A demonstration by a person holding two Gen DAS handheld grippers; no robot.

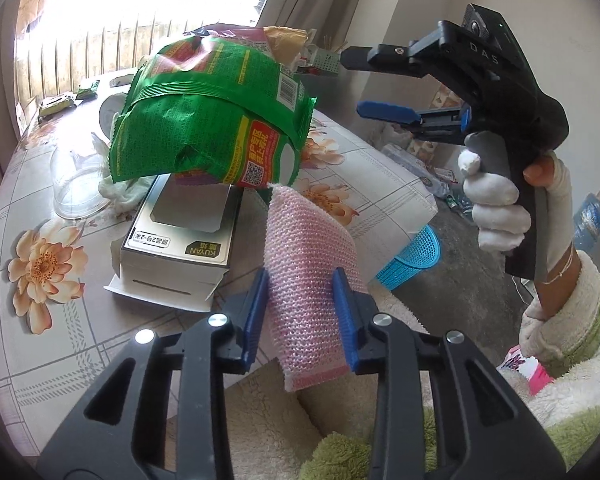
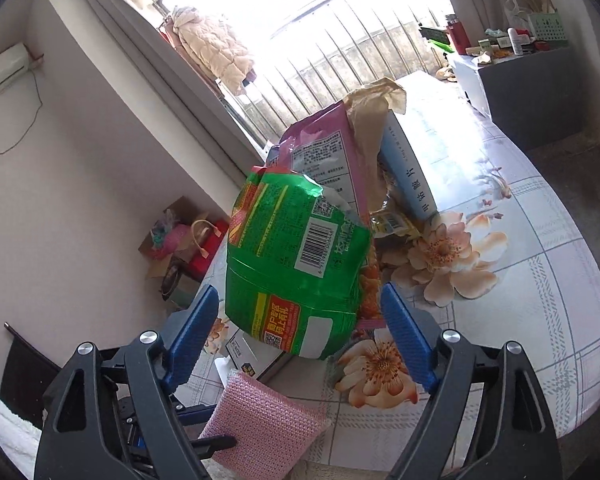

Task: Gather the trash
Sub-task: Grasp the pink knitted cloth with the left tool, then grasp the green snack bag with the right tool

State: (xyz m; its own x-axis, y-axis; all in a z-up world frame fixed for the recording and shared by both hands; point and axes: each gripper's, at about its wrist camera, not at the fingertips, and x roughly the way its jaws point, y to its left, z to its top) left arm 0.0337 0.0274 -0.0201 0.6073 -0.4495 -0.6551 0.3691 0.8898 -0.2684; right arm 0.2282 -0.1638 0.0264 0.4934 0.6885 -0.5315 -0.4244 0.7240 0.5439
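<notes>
The left gripper (image 1: 300, 312) clamps its ribbed blue pads on a pink, knobbly mesh sponge (image 1: 308, 264), held above the near edge of the worktop (image 1: 40, 320) with its glossy floral cover. The right gripper (image 2: 300, 336), in a white-gloved hand (image 1: 496, 208), hangs with jaws wide apart around nothing. Ahead stands a crinkled green foil snack bag (image 2: 296, 264), propped over a flat silver carton (image 1: 180, 236).
</notes>
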